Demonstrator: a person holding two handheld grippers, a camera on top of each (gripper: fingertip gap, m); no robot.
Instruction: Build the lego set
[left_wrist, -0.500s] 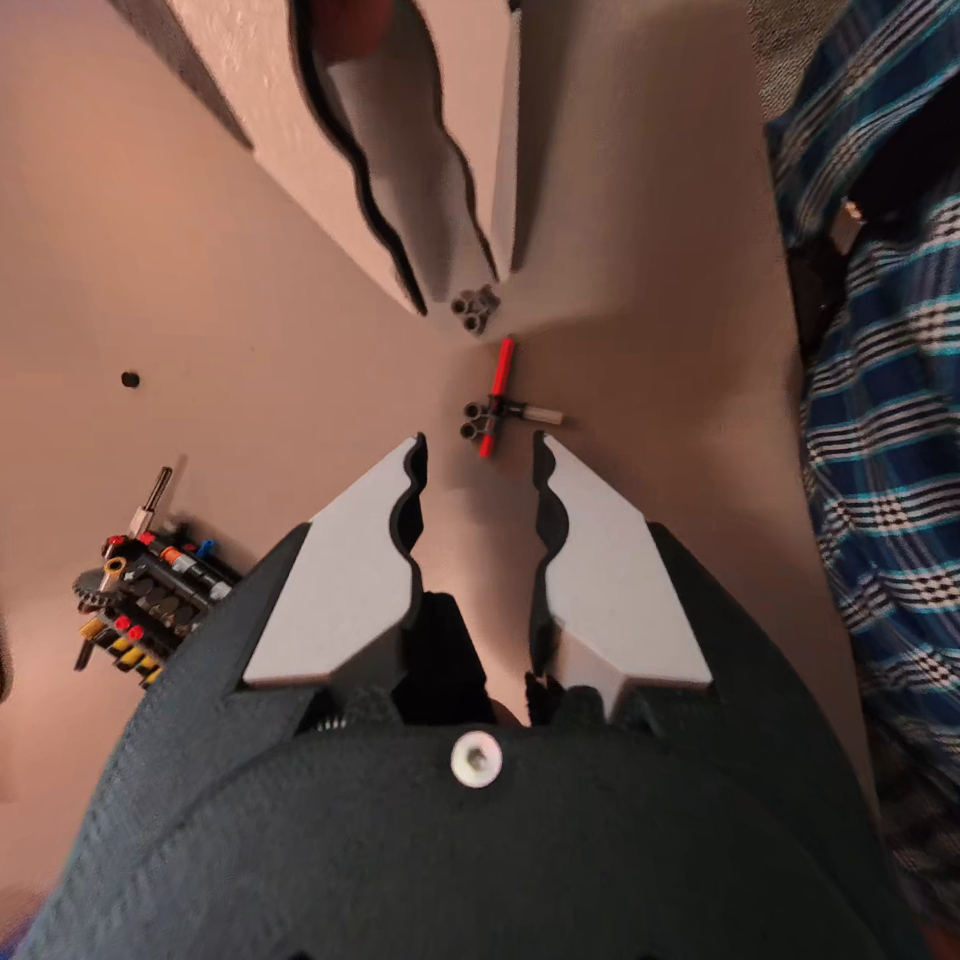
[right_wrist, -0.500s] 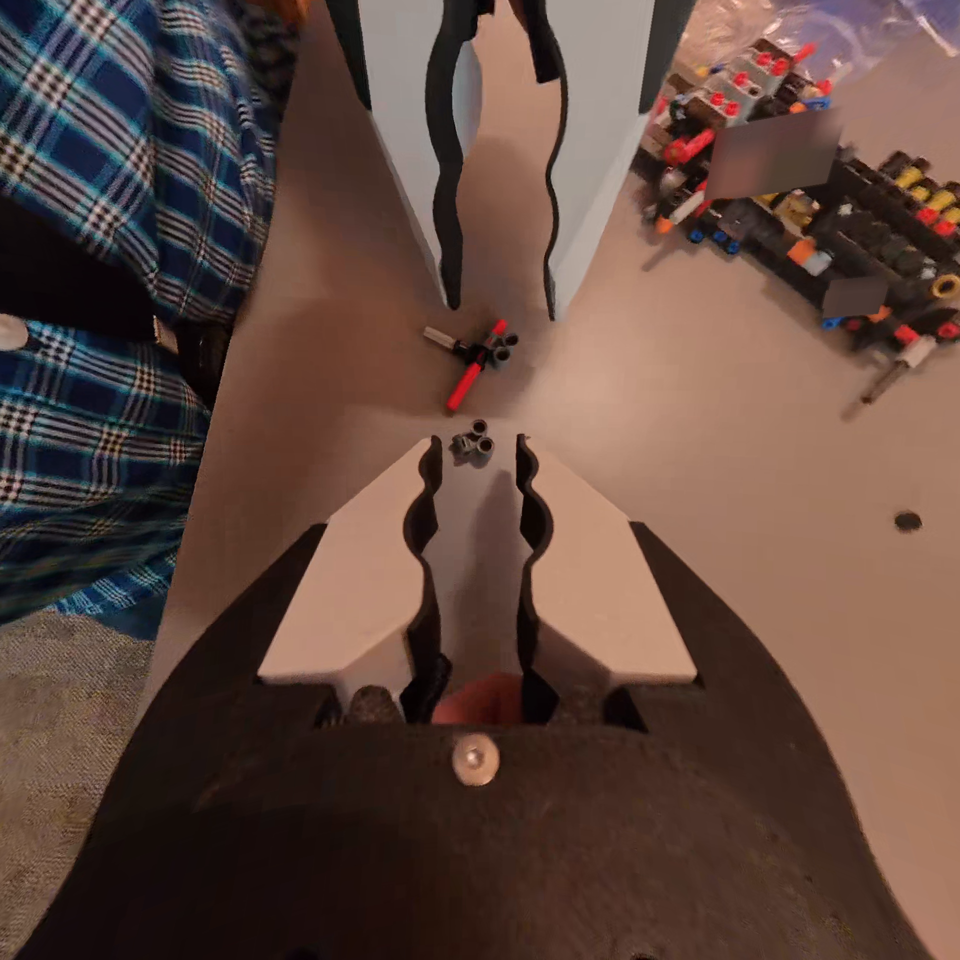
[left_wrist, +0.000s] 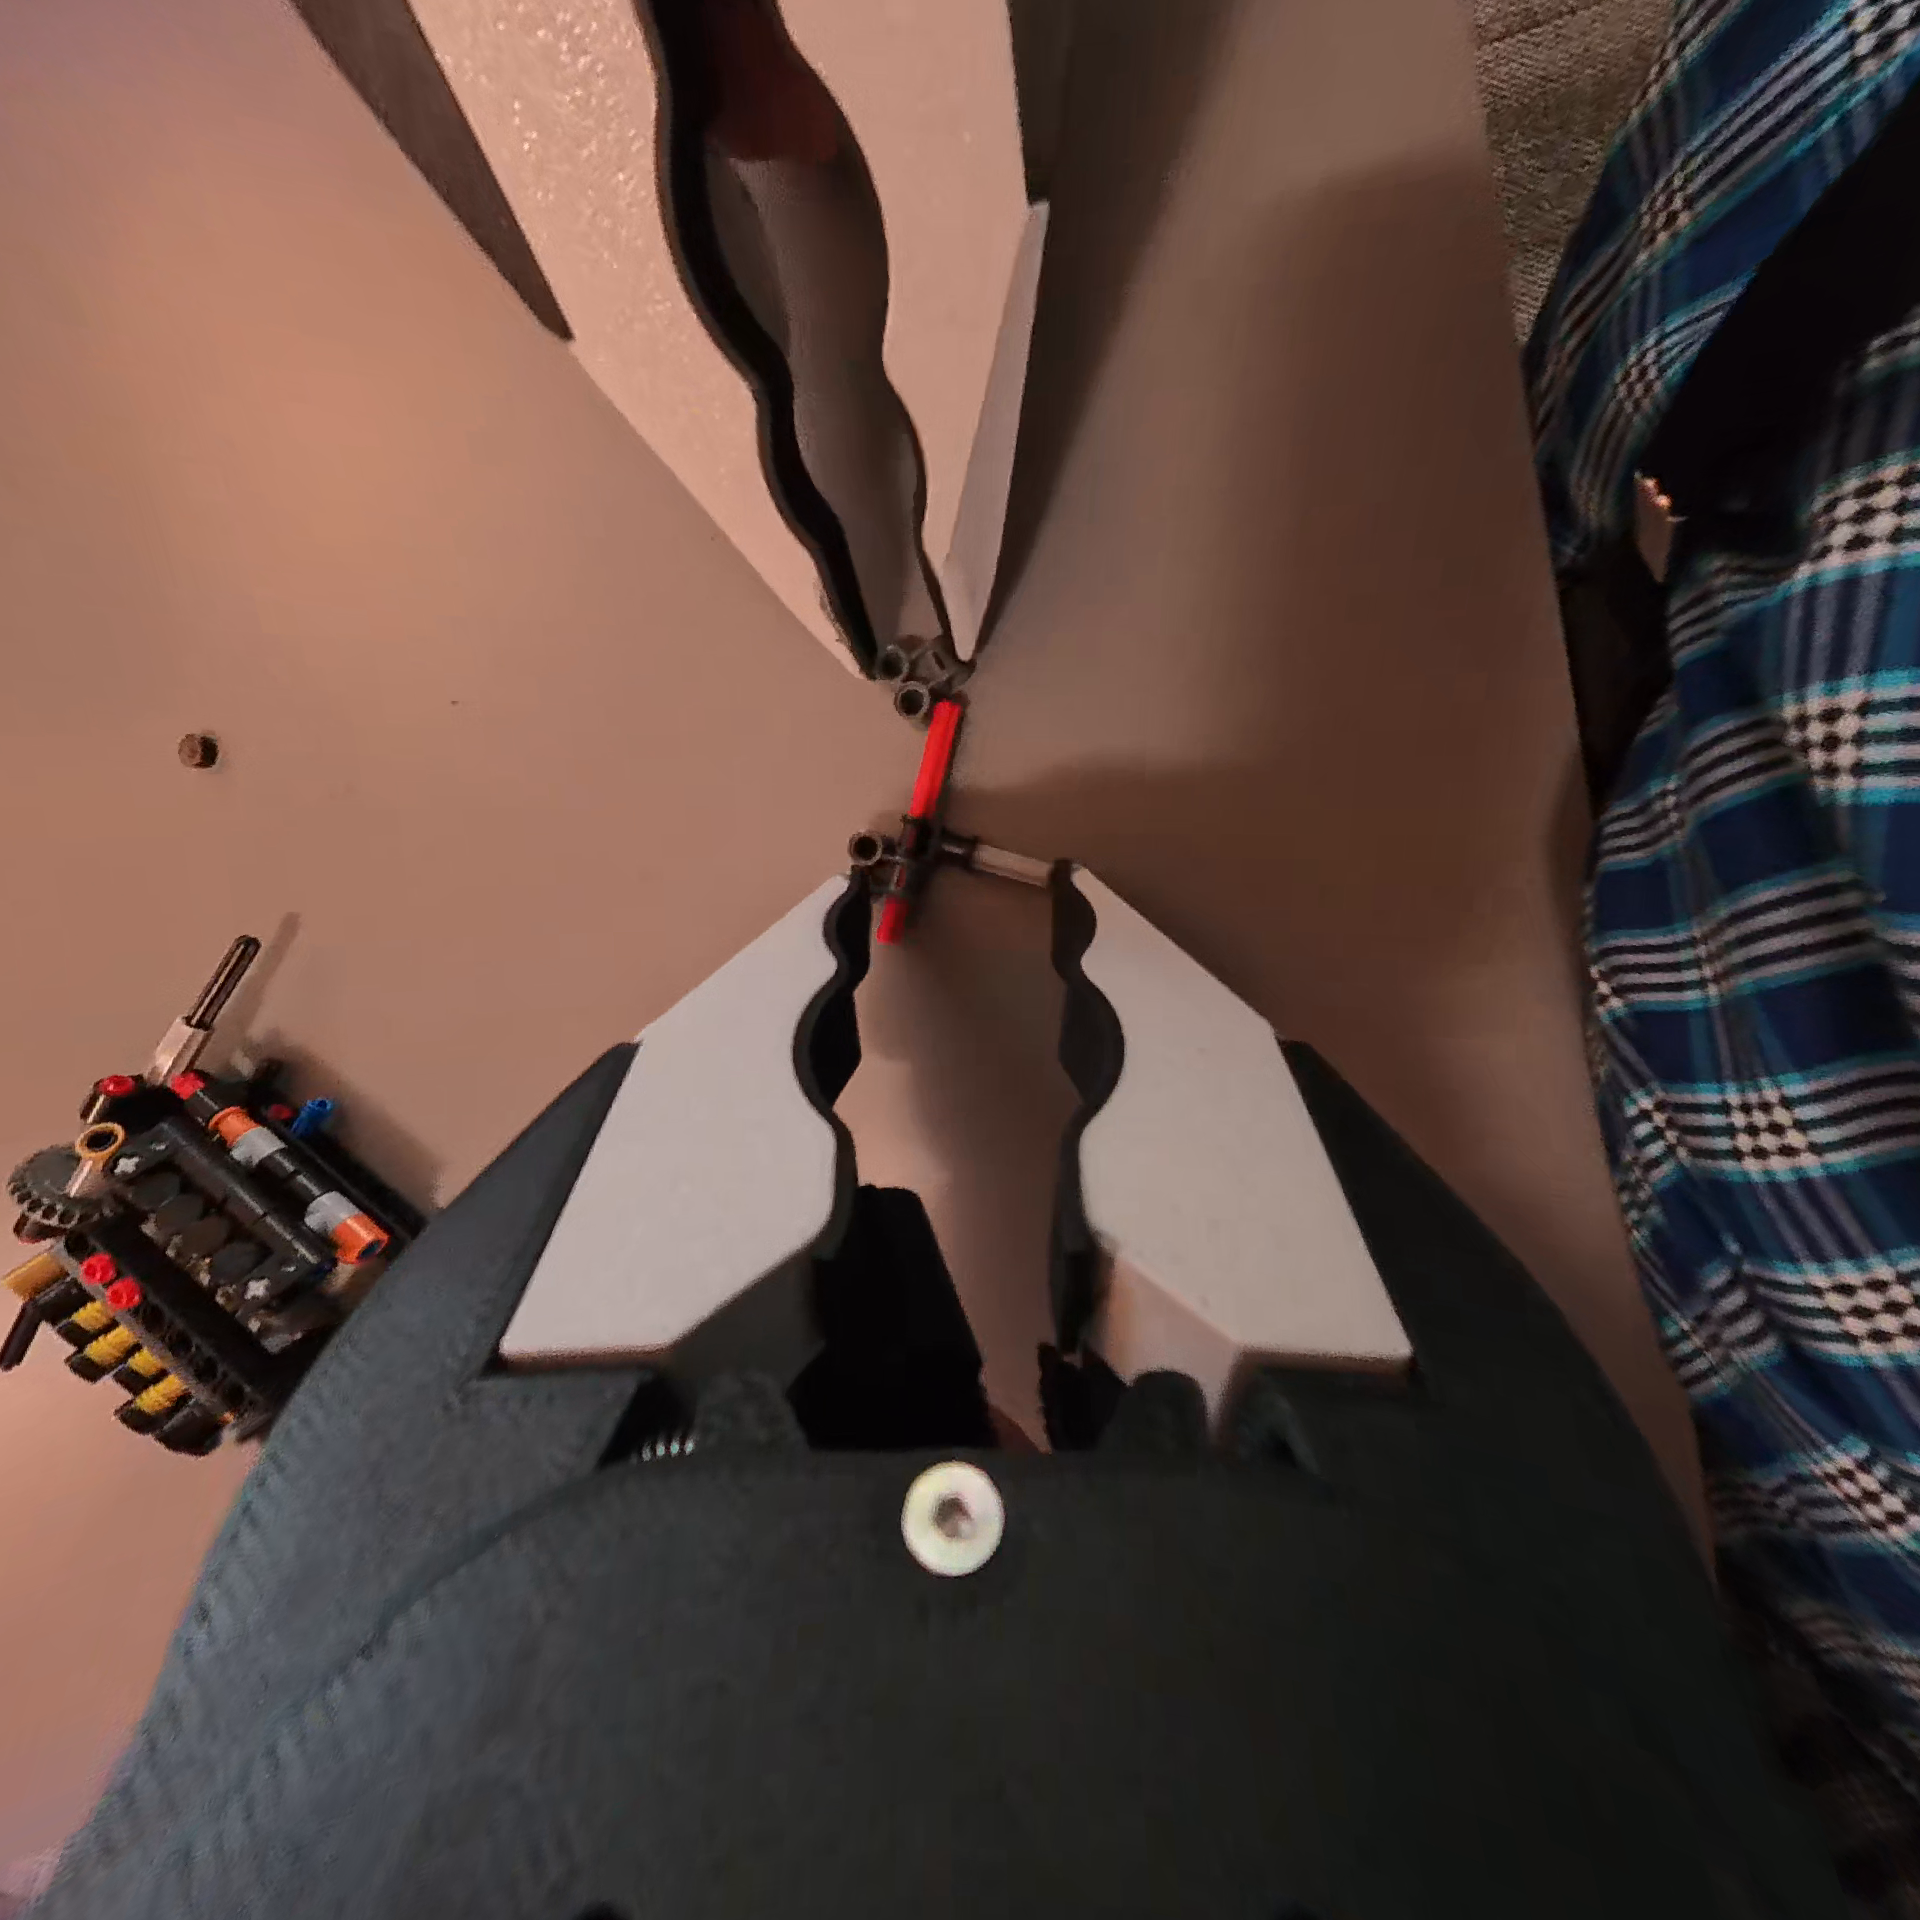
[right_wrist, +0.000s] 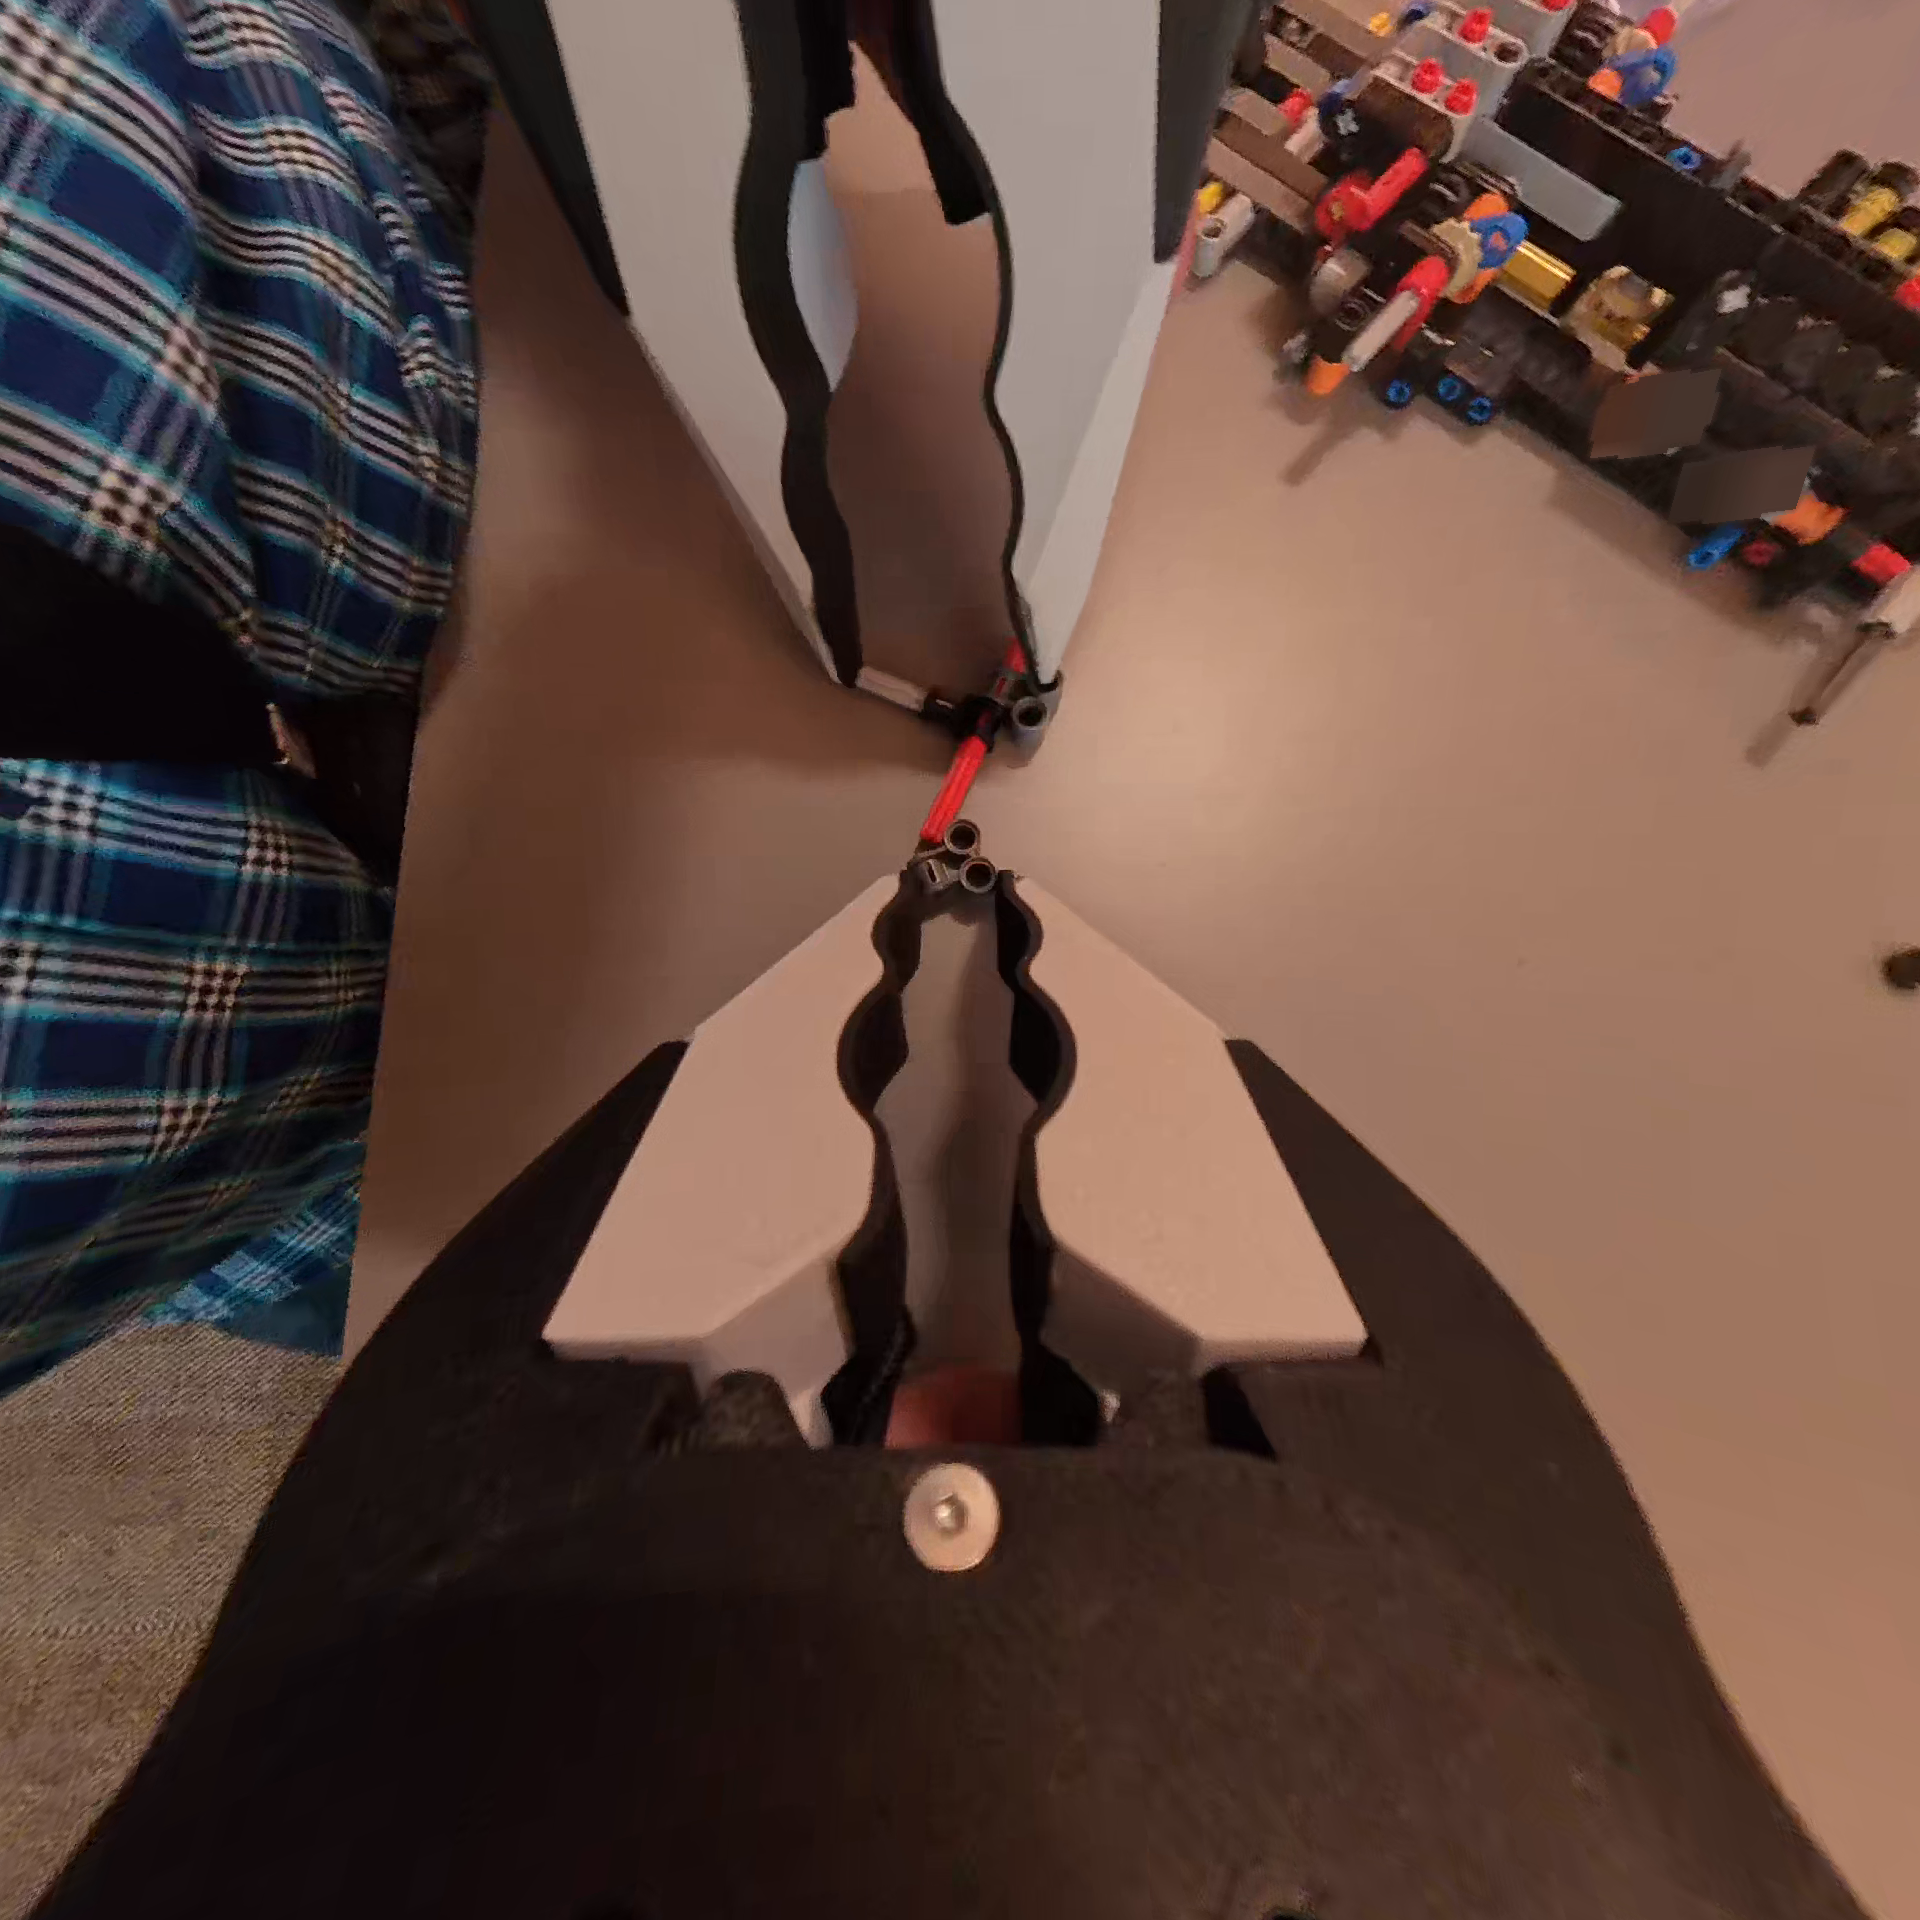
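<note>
A small Lego assembly (left_wrist: 914, 844) lies on the tan table: a red axle (left_wrist: 932, 764) through a black cross piece, with a grey connector on one side and a pale pin on the other. My left gripper (left_wrist: 954, 888) is open, its tips flanking the assembly's two ends. It also shows in the right wrist view (right_wrist: 943, 681), over the assembly (right_wrist: 982, 715). My right gripper (right_wrist: 956, 883) is shut on a small grey connector (right_wrist: 958, 860), which sits at the far tip of the red axle (right_wrist: 954, 787). It enters the left wrist view from above (left_wrist: 914, 655).
A large, partly built black Lego model with red, yellow and orange parts stands at the left (left_wrist: 177, 1247) and shows at the back right in the right wrist view (right_wrist: 1662, 312). A person in a blue plaid shirt (left_wrist: 1766, 935) sits at the table's edge. A small hole (left_wrist: 197, 750) marks the tabletop. My two grippers' fingertips are within a few centimetres of each other.
My left gripper has moved forward, so its tips now flank the assembly. My right gripper has brought the grey connector up to the end of the red axle.
</note>
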